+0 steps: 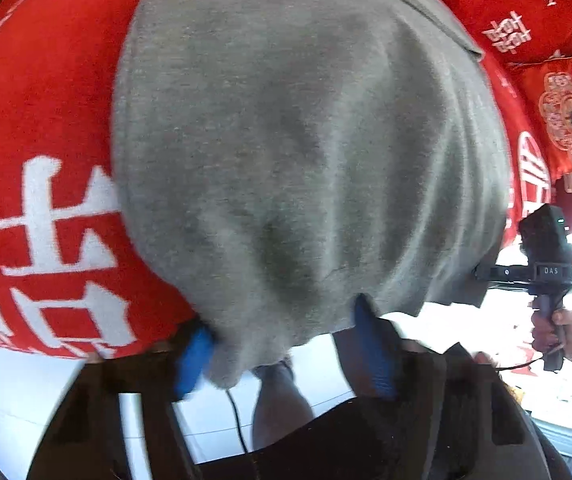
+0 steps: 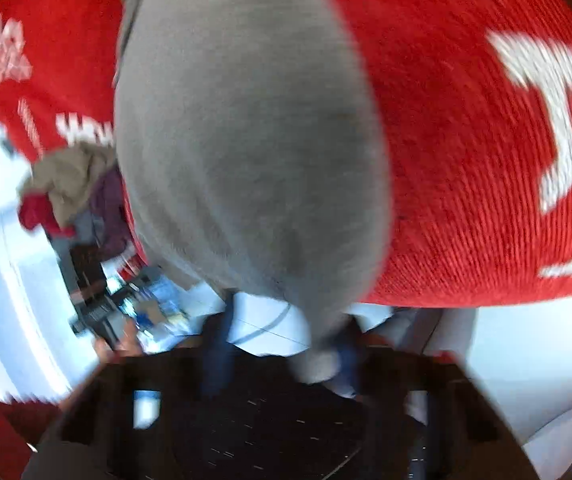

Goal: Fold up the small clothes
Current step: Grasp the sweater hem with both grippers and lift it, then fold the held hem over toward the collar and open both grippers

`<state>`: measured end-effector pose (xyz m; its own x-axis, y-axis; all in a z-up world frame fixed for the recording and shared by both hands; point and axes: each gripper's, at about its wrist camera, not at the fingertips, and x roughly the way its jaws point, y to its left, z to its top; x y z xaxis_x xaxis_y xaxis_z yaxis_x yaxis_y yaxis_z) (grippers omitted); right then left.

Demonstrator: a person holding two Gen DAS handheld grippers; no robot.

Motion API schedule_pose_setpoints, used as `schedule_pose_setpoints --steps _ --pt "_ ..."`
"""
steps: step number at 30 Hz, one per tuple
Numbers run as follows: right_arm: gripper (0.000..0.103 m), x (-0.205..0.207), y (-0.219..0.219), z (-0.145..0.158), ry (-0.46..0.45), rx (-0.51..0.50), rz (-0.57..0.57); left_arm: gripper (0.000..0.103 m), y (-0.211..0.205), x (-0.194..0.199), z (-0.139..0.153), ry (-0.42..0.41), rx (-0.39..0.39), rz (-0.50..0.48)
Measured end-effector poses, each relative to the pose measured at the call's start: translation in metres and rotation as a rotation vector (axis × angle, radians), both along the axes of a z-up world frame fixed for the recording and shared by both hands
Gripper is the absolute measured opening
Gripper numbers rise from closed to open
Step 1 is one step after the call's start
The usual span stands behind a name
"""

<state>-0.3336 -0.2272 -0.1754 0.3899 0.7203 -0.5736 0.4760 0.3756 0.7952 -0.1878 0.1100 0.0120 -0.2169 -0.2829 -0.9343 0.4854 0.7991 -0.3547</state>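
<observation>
Fingers, left gripper: blue pads spread wide in its own view, yet grey cloth bunches against the left pad; whether the pair actually pinches cannot be told.
Fingers, right gripper: dark, blurred, set well apart; a gathered tail of cloth runs down beside the right finger; grip likewise not determinable.

Item 1: grey garment, soft knit, a seamed edge at the top. Lies draped over the red blanket, its near end drawn toward both grippers and hanging past the bed edge.
Item 2: red blanket, white woven characters, serves as the folding surface.
Item 3: loose clothes pile, tan, maroon and red, at the blanket's far left in the right view.
Item 4: red embroidered cushion, far corner.

Step, as judged: lifting the near hem to carry it over. Recommended handling: secure both corners at equal height, keep the hem taut between them, travel level across the cloth, lay it down square on the far edge before letting go, so no slack wrinkle gets trapped
</observation>
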Motion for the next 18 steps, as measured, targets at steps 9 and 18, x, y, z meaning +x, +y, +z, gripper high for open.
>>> schedule_pose_setpoints --steps 9,18 --pt "0.010 -0.008 -0.001 0.042 -0.114 0.101 -0.092 0.011 0.013 0.016 0.028 0.064 -0.117 0.077" --pt "0.010 0.032 -0.031 0.110 -0.314 0.237 -0.185 0.011 0.004 0.078 0.092 0.024 -0.282 0.236"
